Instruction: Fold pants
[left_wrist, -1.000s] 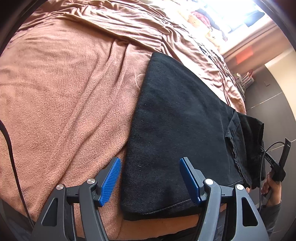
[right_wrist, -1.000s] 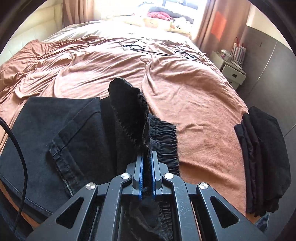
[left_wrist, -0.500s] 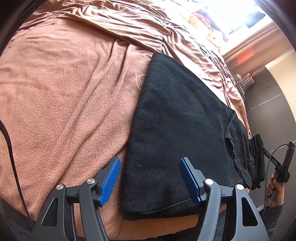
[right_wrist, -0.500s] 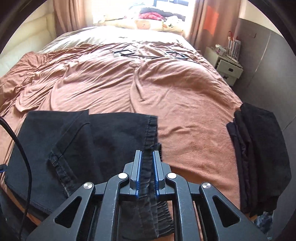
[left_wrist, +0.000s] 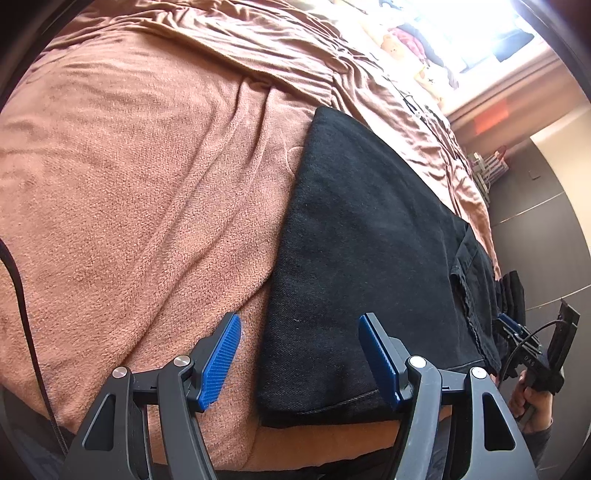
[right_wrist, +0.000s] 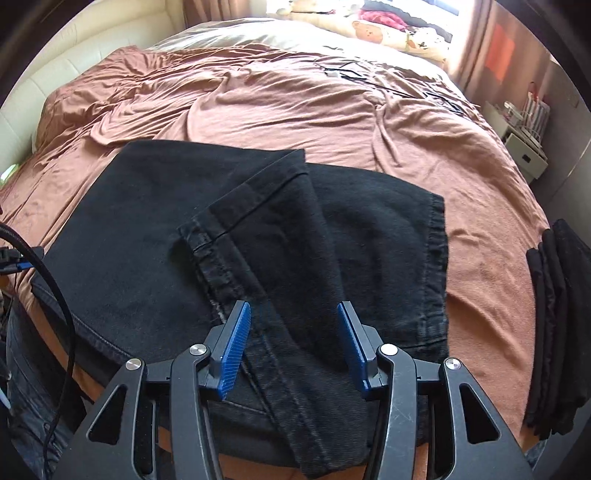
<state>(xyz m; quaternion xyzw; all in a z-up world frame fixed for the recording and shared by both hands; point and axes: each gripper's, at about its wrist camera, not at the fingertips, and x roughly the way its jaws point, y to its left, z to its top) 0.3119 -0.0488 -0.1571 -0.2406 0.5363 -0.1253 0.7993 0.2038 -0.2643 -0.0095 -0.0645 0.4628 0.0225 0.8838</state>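
My widest thing is the rumpled brown bedspread (right_wrist: 280, 107), running to twelve o'clock, where glare washes out the cushions. On it, at centre, lie the black denim pants (right_wrist: 147, 236), folded flat, one hemmed leg end (right_wrist: 236, 214) doubled diagonally across them. Their near edge drops off the mattress, cut from my sight. At three o'clock sits a stack of dark folded clothes (right_wrist: 554, 314), partly clipped by the lens rim. My right gripper (right_wrist: 293, 339) has just been opening; its blue pads stand apart over the cloth, pressing nothing. My left gripper (left_wrist: 299, 354) hovers spread wide above the pants' corner (left_wrist: 295, 398), touching neither side. At four o'clock there I glimpse a hand (left_wrist: 532, 398), mostly hidden.
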